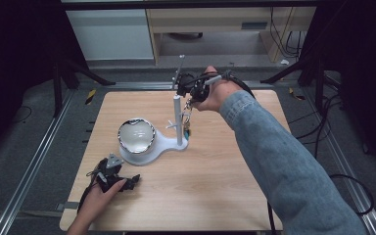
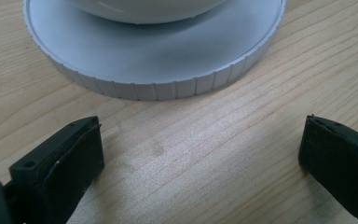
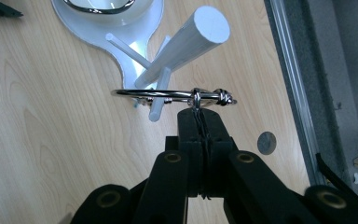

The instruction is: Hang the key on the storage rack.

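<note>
A white stand has a round base, an upright post and short side pegs. A shiny bowl sits on the base. My right gripper is shut on a metal key ring, held level just beside the post's top. In the high view this gripper hovers at the post's upper end, and keys dangle below it against the post. My left gripper rests on the table in front of the base, its jaws wide open and empty.
The wooden table ends at metal rails on both sides. A small grey disc lies near the table's edge. The stand's ribbed base rim is close ahead of the left jaws.
</note>
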